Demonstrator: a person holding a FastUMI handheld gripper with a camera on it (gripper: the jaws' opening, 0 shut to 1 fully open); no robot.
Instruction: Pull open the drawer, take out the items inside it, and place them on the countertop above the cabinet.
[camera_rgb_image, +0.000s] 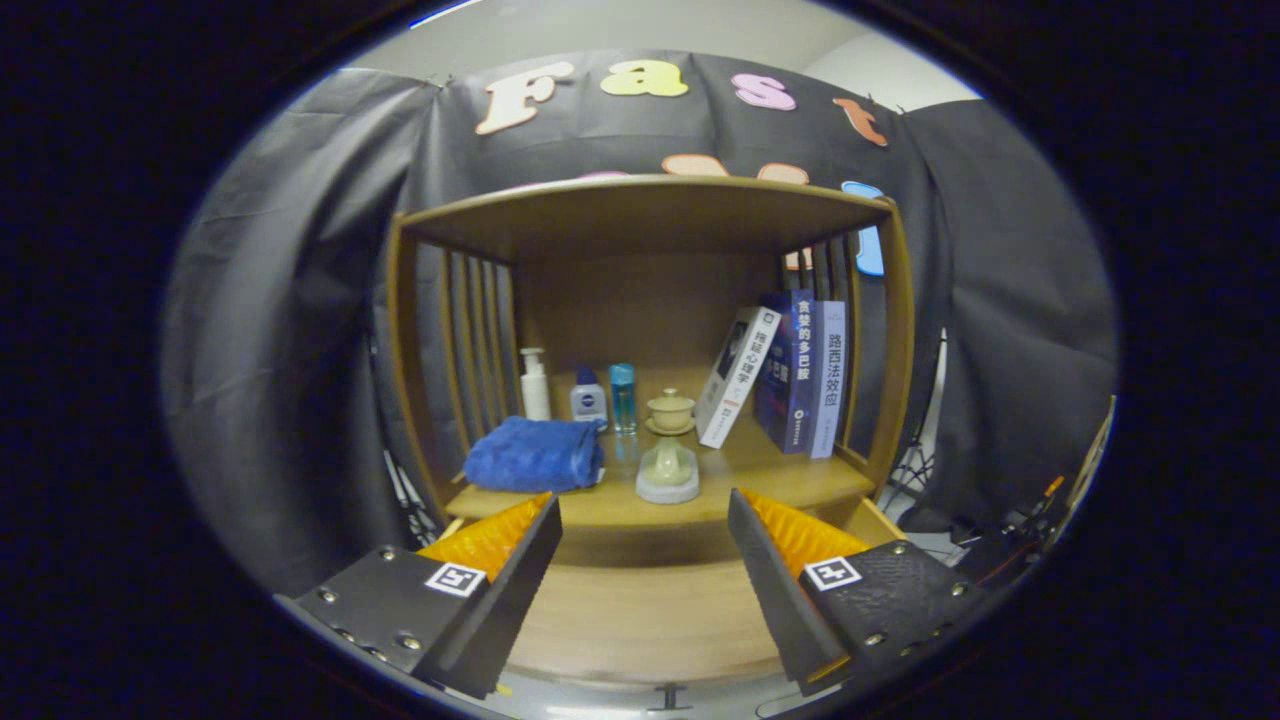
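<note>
We hold the hand-held gripper (645, 570) with its two fingers spread wide and nothing between them; in the gap we see only a bare wooden surface. That surface looks to us like the floor of the drawer (640, 610), already pulled out toward us and lying directly under and between the fingers, its long axis running side to side across our line of approach. We cannot make out any item left in the part of it that shows.

Just ahead of the fingertips the countertop (800, 478) begins, a step up from the drawer, so any placing move goes forward and upward from where we are. On it, nearest the one finger, lies a folded blue towel (535, 455); beside it, almost straight ahead, stands a pale ceramic piece (668, 472), with a small lidded cup (671, 410) just behind. Further back stand a white pump bottle (535, 385), a small white bottle (589, 398) and a blue bottle (622, 396) in a row. Toward the other side three books (790, 375) stand, the first leaning on the others.

Slatted side walls and a top board (640, 205) enclose this shelf space, and black cloth hangs behind and around the cabinet.
</note>
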